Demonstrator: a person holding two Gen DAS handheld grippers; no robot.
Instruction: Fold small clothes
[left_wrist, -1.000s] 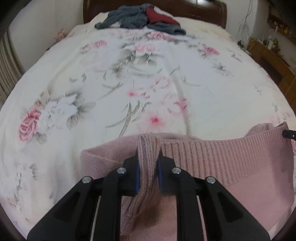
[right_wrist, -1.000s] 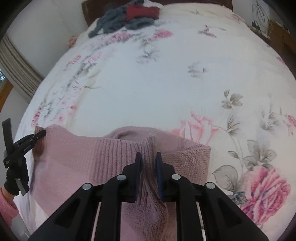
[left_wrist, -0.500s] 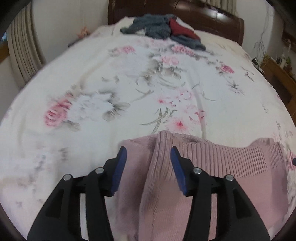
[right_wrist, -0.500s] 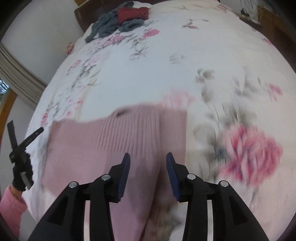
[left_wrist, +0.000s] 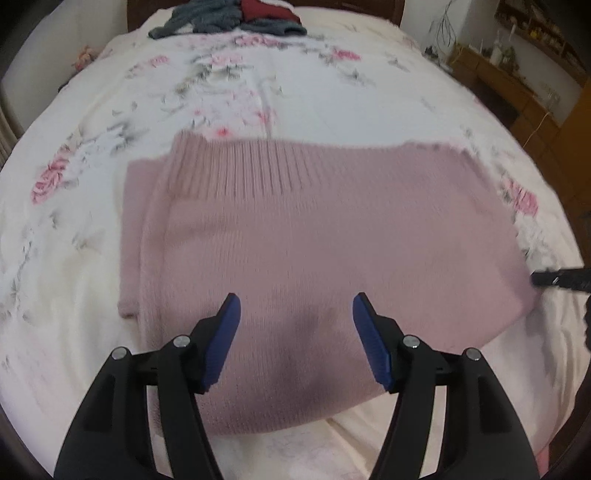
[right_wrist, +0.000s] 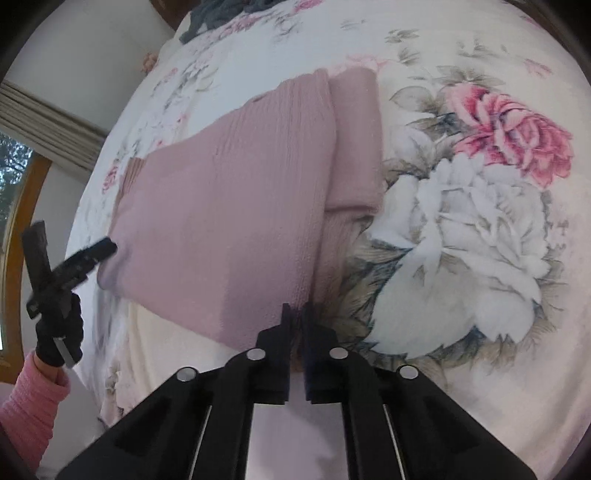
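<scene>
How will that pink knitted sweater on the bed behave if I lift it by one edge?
The pink sweater will probably flop and sag: it is soft knit, lying in limp folded layers on the bedspread. Lifted by one edge, the fold would likely fall open. The ribbed hem looks textured, so the open left gripper should hold it without much slipping.

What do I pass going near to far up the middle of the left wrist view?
Left gripper, open → pink sweater lying flat → bare floral bedspread → pile of grey and red clothes by the headboard.
</scene>
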